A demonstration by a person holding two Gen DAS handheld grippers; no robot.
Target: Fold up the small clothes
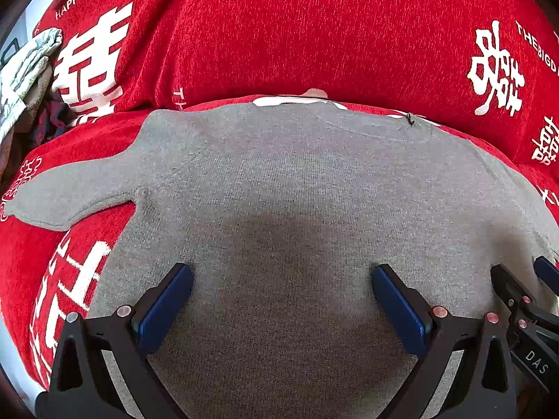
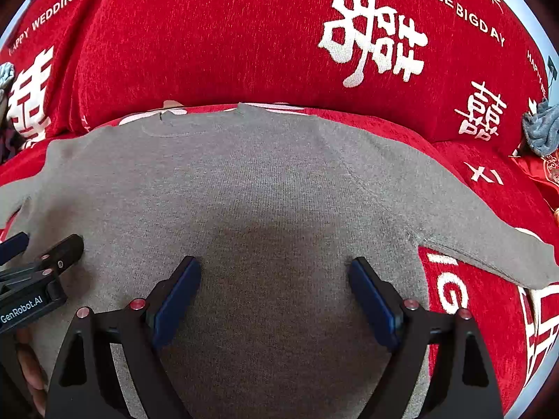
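One grey knitted long-sleeved sweater point(image 1: 279, 181) lies spread flat, front or back side up I cannot tell, on a red chenille sofa cover printed with white Chinese characters and English words point(image 1: 279, 35). Its two sleeves stretch outward: one sleeve point(image 1: 70, 195) reaches away from the sweater's body in the left wrist view, the other sleeve point(image 2: 489, 244) in the right wrist view. The neckline point(image 2: 167, 129) sits at the far edge of the sweater, close to the sofa's backrest.

Two claws are in play. The left claw point(image 1: 281, 289) has its two blue-padded fingers point(image 1: 167, 303) spread wide apart, holding nothing, over the lower middle of the sweater's body; whether the tips touch the knit cannot be told. The right claw point(image 2: 274, 286) is likewise spread wide and holds nothing, over the same lower part of the sweater, just beside the left claw.

Beyond the sweater's first sleeve, at the sofa's end, sits one heap of pale and dark crumpled fabrics point(image 1: 28, 80). Beyond the other sleeve lies one small bunched grey-blue cloth point(image 2: 541, 129).
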